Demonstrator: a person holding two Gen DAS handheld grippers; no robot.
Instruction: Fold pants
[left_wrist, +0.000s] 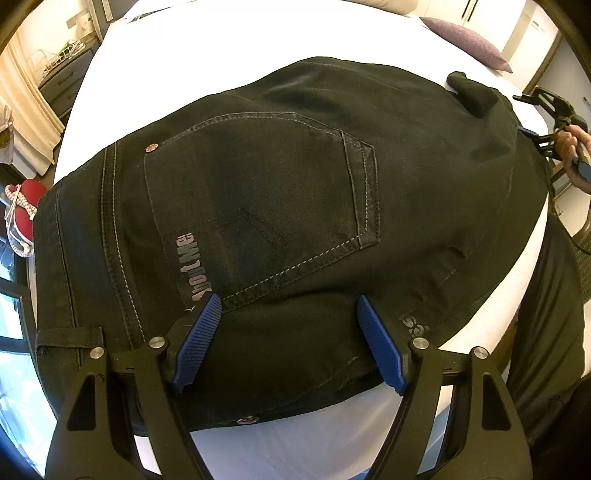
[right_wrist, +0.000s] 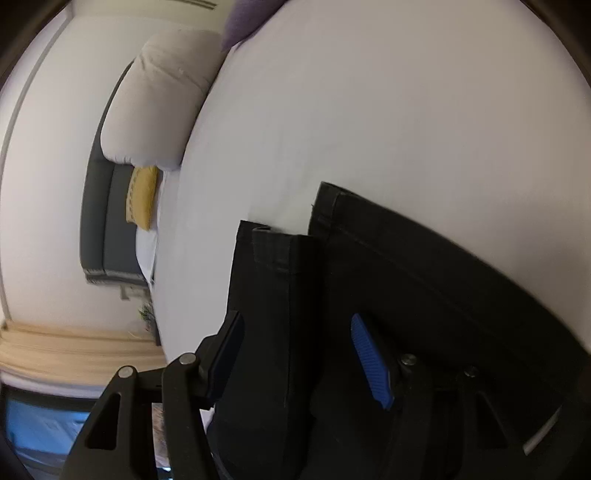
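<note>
While the black pants (left_wrist: 258, 206) lie spread across the white bed (left_wrist: 229, 33), the left tongs (left_wrist: 288, 339) hang over the waistband end with their jaws apart, the blue pads (left_wrist: 197, 343) pressing on nothing, though denim lies between and under them. A back pocket (left_wrist: 266, 206) with pale stitching faces up, a copper rivet (left_wrist: 150, 148) at its corner and printed lettering (left_wrist: 188, 266) along its edge. At the far right of the left wrist view, a hand (left_wrist: 570, 147) holds the right tongs (right_wrist: 297, 354) beside the far end of the garment. From the right wrist view, those tongs stand open too, with a hemmed leg end (right_wrist: 273, 280) running between the pads but not squeezed by them; the second leg (right_wrist: 424, 266) lies just beside it on the sheet. A white pillow (right_wrist: 155, 99), a yellow cushion (right_wrist: 142, 199) and a purple pillow (left_wrist: 465, 40) sit farther up the bed.
</note>
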